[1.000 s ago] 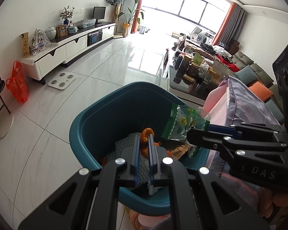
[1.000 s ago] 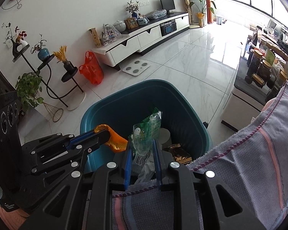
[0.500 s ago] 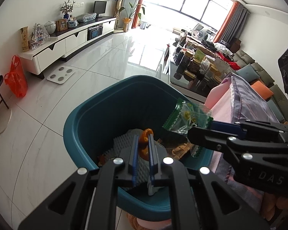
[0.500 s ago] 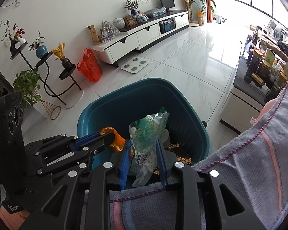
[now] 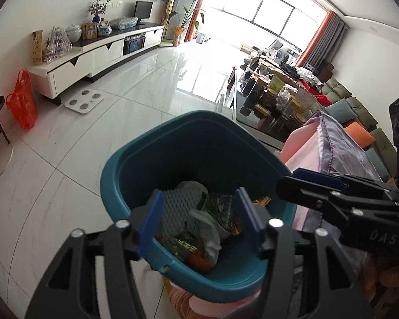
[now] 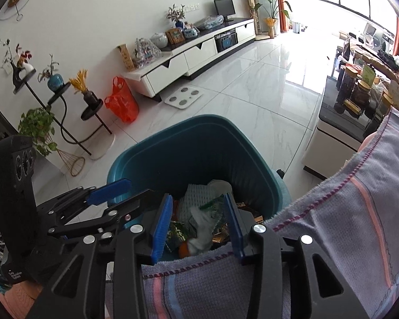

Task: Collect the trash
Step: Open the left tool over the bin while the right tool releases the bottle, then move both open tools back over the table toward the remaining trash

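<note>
While both claws hang over the teal bin [image 5: 188, 143], neither grips anything: the left claw [image 5: 196, 210] stands wide, its jaws having just been opening, and nothing sits between its blue pads but the view down into the bin. The right claw [image 6: 196, 212] stands about half open, its jaws also having just been opening, with no item pressed between them. Down in the bin lies the collected trash: a white foam net sleeve [image 5: 175, 207], a green printed wrapper [image 5: 218, 207], a crumpled white tissue [image 6: 202, 226], an orange peel [image 5: 199, 261] near the front wall, and some gold-brown wrappers [image 6: 220, 235] toward the right side. From the right wrist view the left claw [image 6: 111, 194] reaches in from the left over the bin's rim; from the left wrist view the right claw [image 5: 295, 183] comes in from the right, level with the rim. A striped lavender towel [image 6: 345, 226] drapes just beside the bin, its edge lying under the right claw. Around it spreads a white tiled floor [image 5: 66, 143], with an orange plastic bag [image 6: 121, 103] well apart by the white TV cabinet [image 6: 188, 55].
</note>
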